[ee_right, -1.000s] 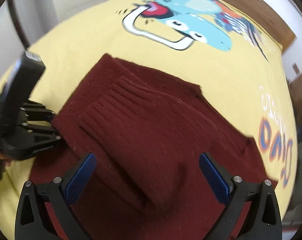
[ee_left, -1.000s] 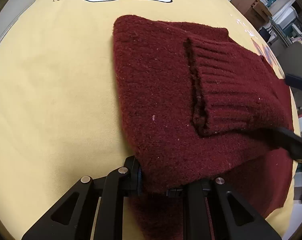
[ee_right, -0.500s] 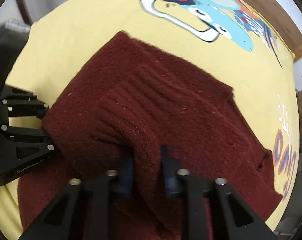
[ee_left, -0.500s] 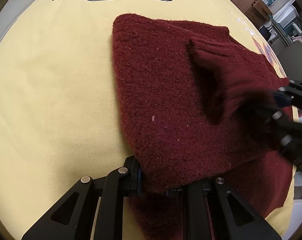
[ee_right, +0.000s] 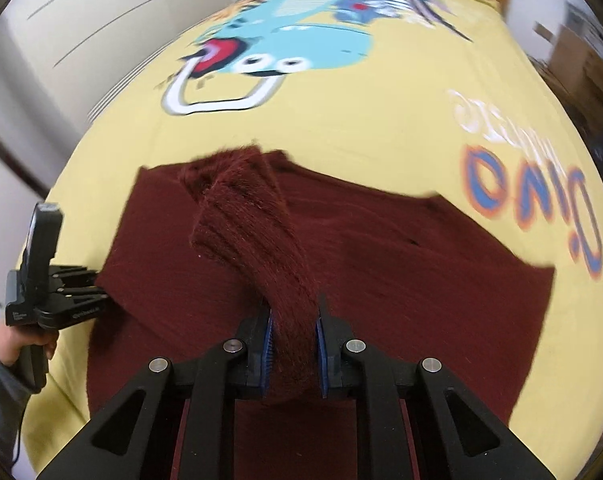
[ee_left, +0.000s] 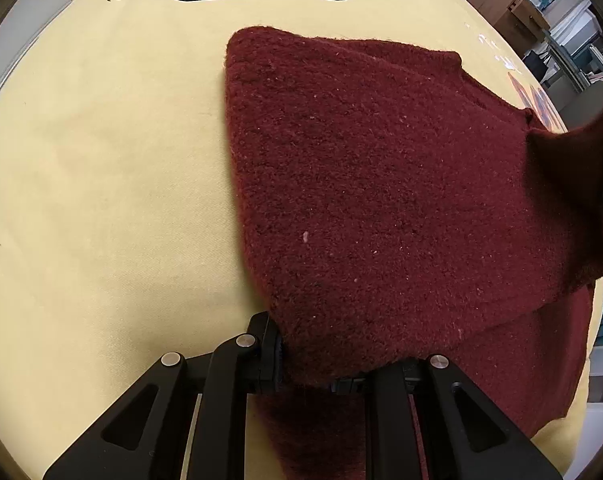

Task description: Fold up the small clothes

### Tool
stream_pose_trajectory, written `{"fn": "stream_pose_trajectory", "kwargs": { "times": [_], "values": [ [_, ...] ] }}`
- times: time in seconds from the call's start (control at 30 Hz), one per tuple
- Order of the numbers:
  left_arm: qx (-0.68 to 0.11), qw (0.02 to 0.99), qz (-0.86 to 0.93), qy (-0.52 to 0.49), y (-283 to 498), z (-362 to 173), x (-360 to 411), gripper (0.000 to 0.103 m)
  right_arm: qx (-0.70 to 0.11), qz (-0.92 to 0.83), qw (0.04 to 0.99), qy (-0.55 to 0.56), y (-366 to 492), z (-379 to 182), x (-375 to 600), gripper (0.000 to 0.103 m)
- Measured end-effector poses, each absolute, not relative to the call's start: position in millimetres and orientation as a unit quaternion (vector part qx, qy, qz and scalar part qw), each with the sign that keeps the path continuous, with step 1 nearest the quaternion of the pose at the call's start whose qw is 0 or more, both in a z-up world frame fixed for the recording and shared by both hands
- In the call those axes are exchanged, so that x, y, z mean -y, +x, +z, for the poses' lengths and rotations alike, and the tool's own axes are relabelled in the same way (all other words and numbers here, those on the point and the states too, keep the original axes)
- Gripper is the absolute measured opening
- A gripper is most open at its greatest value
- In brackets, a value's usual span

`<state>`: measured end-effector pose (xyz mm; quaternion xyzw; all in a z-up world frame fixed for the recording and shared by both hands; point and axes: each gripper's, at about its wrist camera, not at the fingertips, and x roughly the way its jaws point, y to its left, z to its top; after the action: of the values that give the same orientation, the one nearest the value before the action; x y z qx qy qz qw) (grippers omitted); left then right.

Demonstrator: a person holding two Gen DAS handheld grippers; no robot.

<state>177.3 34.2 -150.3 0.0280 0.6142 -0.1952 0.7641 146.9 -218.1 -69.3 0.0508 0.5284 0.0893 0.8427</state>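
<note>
Now | left tongs (ee_left: 305, 364) clamped on maroon sweater (ee_left: 381, 184) edge | right tongs (ee_right: 292, 344) clamped on ribbed sleeve (ee_right: 249, 236) | sleeve fold underway; next needs laying it across the body.

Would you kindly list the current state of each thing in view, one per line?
Sweater: partly folded, lying on the cloth.
Ribbed sleeve: lifted off the sweater, pinched at its end.
Left gripper: shut on the sweater's near corner.
Right gripper: shut on the ribbed sleeve.
Yellow printed cloth: spread flat under the sweater.
</note>
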Motion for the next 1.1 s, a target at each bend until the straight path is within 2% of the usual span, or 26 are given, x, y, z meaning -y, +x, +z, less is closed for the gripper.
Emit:
{"fn": "stream_pose_trajectory", "kwargs": {
  "times": [0.43, 0.63, 0.83, 0.9, 0.93, 0.97, 1.1],
  "values": [
    [-0.614, 0.766, -0.181, 0.048, 179, -151, -21, 0.014, -0.556, 0.036, 0.819, 0.139, 116, -121, 289, 0.018],
    [-0.610, 0.771, -0.173, 0.059, 174, -149, -11, 0.014, -0.569, 0.014, 0.808, 0.156, 102, -139, 307, 0.027],
    [-0.601, 0.778, -0.165, 0.082, 169, -149, -1, 0.014, -0.582, -0.017, 0.800, 0.145, 76, -144, 326, 0.029],
    [-0.600, 0.779, -0.163, 0.083, 169, -149, 1, 0.014, -0.580, -0.027, 0.800, 0.151, 71, -139, 335, 0.040],
    [-0.600, 0.779, -0.162, 0.084, 168, -149, 1, 0.014, -0.581, -0.033, 0.799, 0.151, 69, -135, 338, 0.050],
    [-0.599, 0.780, -0.161, 0.084, 168, -149, 2, 0.014, -0.579, -0.037, 0.800, 0.149, 69, -131, 341, 0.054],
    [-0.598, 0.781, -0.158, 0.088, 167, -149, 6, 0.014, -0.564, -0.045, 0.811, 0.151, 77, -108, 350, 0.056]
  ]
}}
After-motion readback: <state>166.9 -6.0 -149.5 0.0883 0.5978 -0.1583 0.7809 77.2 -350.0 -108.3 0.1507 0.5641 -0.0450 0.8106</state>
